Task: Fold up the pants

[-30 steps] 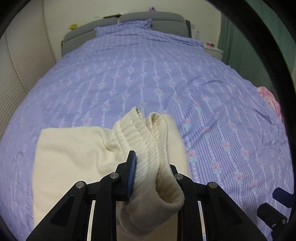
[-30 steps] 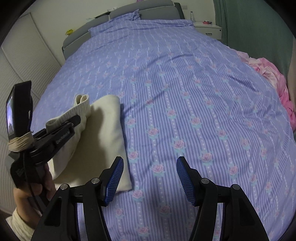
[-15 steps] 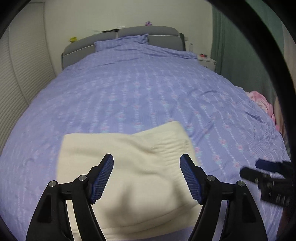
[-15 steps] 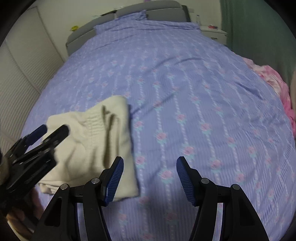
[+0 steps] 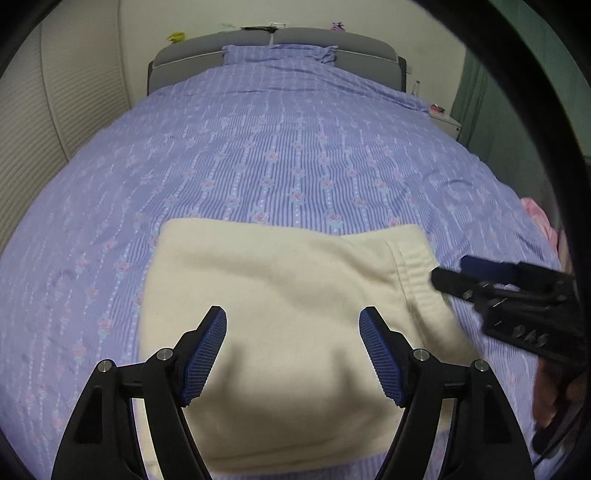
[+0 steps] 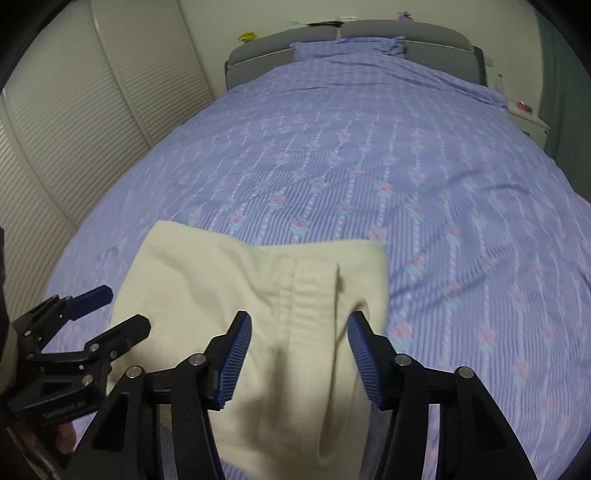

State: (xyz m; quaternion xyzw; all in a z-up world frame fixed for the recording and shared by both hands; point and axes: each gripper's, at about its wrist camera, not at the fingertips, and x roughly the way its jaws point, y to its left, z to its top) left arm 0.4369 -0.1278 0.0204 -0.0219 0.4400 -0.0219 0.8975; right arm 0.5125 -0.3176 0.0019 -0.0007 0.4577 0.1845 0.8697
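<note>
The cream pants (image 5: pixel 280 295) lie folded into a thick rectangle on the purple floral bedspread (image 5: pixel 295 155), with the ribbed waistband (image 5: pixel 417 273) at their right end. My left gripper (image 5: pixel 293 354) is open and empty, hovering above the near part of the pants. My right gripper (image 6: pixel 299 354) is open and empty above the waistband end (image 6: pixel 314 291) of the pants (image 6: pixel 207 280). In the left wrist view the right gripper (image 5: pixel 461 275) sits at the pants' right edge. In the right wrist view the left gripper (image 6: pixel 122 314) is at the pants' left side.
The bed (image 6: pixel 369 140) stretches away to a grey headboard (image 6: pixel 369 33) and a purple pillow (image 6: pixel 347 46). White slatted wardrobe doors (image 6: pixel 92 122) stand at the left. A pink cloth (image 5: pixel 543 225) lies at the bed's right edge, a nightstand (image 5: pixel 445 123) beyond it.
My left gripper let go of the waistband and opened; the pants dropped flat into a folded stack. Both grippers drew back, and the right one swung left over the waistband end.
</note>
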